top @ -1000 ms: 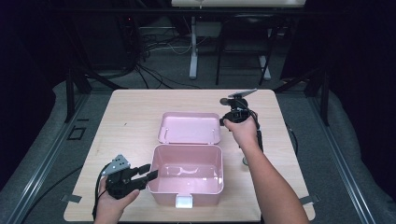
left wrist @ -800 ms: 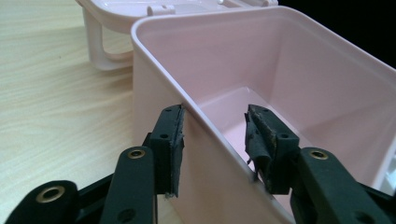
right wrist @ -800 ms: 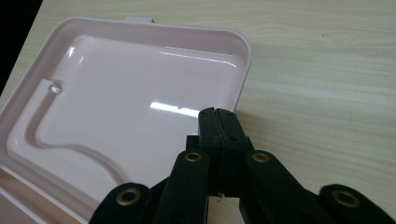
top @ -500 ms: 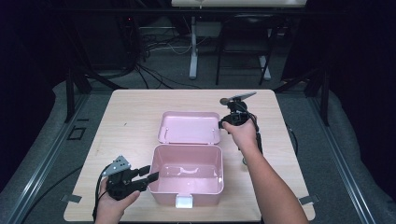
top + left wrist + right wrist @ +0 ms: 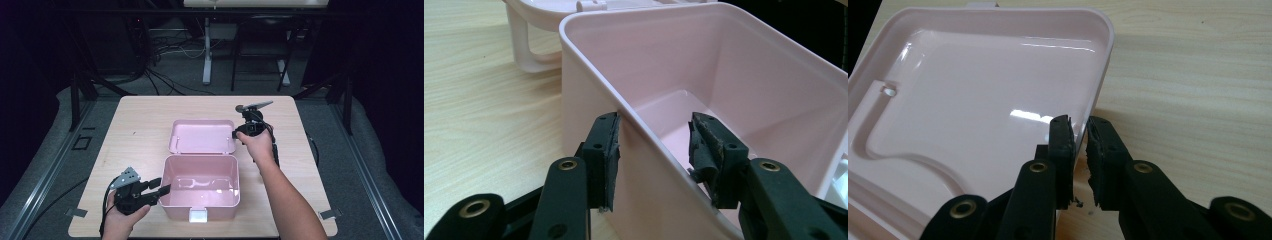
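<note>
A light wood-grain desk (image 5: 145, 125) stands in the middle of a dim room, its top pale and matt. Strips of grey tape (image 5: 327, 214) hold its near corners, one at each side. Grey floor covering (image 5: 60, 145) spreads around it, crossed at the left by a dark metal rail (image 5: 42, 172) that runs diagonally. Beyond the far edge, black cables (image 5: 160, 50) lie tangled on the floor near a white stand leg (image 5: 206, 55). Dark frame legs (image 5: 285, 65) rise just beside the stand, under a pale tabletop (image 5: 255, 2) at the upper border.
</note>
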Motion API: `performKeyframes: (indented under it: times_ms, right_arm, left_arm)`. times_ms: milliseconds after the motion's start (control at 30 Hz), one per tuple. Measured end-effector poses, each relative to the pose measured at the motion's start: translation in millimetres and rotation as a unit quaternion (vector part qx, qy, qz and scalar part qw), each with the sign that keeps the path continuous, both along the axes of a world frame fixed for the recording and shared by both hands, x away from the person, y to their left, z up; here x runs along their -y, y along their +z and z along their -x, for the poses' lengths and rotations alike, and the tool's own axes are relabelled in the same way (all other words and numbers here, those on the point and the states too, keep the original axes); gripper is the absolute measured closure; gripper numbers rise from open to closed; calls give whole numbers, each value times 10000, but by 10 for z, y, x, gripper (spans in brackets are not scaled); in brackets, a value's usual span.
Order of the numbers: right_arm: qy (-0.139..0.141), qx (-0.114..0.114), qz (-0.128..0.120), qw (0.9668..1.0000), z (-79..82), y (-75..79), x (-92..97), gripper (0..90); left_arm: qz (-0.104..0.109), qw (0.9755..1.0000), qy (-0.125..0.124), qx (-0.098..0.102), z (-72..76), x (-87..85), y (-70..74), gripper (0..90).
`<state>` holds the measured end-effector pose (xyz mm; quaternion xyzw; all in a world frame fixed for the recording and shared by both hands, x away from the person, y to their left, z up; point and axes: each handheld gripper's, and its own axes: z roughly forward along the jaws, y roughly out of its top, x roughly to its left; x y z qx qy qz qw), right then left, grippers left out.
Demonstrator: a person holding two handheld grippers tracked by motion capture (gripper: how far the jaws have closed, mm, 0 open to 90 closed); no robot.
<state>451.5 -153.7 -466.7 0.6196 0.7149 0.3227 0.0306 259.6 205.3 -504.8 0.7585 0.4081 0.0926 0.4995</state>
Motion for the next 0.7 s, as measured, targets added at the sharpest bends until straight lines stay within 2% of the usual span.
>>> performKeyframes:
  times_ms: [167, 267, 300, 433, 500, 700]
  right_arm:
    - [36, 33, -3, 10000, 6, 1, 0, 788]
    - [64, 107, 91, 9999, 25, 23, -2, 757]
    - [114, 216, 166, 9996, 59, 58, -6, 742]
    - [263, 381, 244, 9986, 139, 130, 10, 695]
    - [376, 574, 354, 9970, 193, 168, 27, 655]
    - [624, 785, 530, 9935, 349, 250, 89, 571]
  left_arm:
    - [29, 10000, -12, 12, -3, -5, -4, 549]
    - [30, 10000, -20, 9, -3, -8, -4, 546]
    - [30, 10000, -23, 9, -4, -9, -4, 545]
    - [32, 10000, -36, 10, 2, -14, 1, 546]
    - [24, 10000, -50, 14, 1, -18, 3, 545]
    - [89, 9999, -62, 28, 10, -32, 16, 540]
